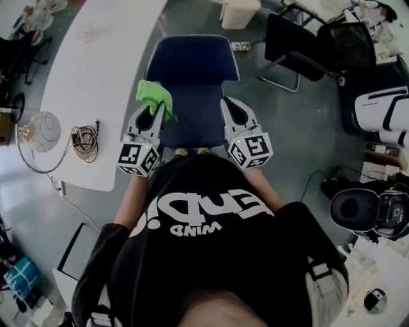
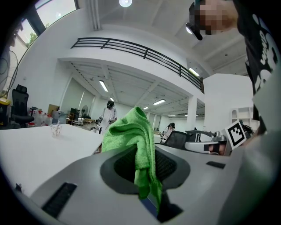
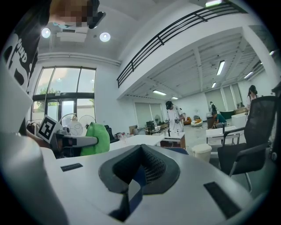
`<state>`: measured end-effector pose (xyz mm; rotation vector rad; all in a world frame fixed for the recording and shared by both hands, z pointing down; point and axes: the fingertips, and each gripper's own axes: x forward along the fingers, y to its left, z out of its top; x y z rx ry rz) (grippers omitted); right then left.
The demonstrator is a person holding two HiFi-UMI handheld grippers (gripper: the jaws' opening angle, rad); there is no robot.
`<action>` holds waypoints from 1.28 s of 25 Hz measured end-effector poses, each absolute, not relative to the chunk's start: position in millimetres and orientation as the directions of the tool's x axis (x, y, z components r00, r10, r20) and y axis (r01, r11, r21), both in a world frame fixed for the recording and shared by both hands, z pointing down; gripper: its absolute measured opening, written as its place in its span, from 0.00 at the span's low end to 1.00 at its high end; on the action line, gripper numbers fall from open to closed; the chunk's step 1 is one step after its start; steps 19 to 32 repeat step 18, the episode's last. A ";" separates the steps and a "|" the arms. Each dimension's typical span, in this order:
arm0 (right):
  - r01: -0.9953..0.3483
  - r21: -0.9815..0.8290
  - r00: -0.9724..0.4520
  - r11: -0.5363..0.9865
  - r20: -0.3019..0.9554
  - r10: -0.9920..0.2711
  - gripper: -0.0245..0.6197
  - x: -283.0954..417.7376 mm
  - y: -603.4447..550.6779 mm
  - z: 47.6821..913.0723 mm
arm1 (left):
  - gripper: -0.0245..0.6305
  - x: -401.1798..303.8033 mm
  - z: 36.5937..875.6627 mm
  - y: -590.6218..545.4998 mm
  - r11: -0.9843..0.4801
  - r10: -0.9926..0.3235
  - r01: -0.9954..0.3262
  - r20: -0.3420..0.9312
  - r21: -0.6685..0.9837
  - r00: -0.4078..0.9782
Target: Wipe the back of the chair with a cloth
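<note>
A blue office chair stands right in front of me, seen from above. My left gripper hangs over the chair's left side, shut on a bright green cloth that bunches up above its fingertips. In the left gripper view the green cloth stands up from the shut left gripper and hangs down between the jaws. My right gripper is over the chair's right side, jaws together with nothing in them. The right gripper looks shut in its own view, where the cloth shows at the left.
A long white curved table runs along the left, with a coiled cable and a round wire-framed object at its near end. Black chairs stand at the back right, and a white bin behind the blue chair. Equipment crowds the right.
</note>
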<state>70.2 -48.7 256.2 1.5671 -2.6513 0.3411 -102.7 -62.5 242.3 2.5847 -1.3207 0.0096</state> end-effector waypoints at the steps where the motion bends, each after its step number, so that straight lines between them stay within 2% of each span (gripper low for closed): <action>1: -0.870 -0.167 -0.488 0.464 0.149 -0.860 0.03 70.2 -48.5 256.2 | 0.15 -102.3 242.7 -62.4 -0.563 -0.798 -0.799 0.114 0.210 0.592; 32: -0.865 -0.170 -0.497 0.472 0.161 -0.853 0.03 66.5 -47.6 260.2 | 0.15 -106.0 249.6 -58.7 -0.556 -0.795 -0.795 0.125 0.242 0.594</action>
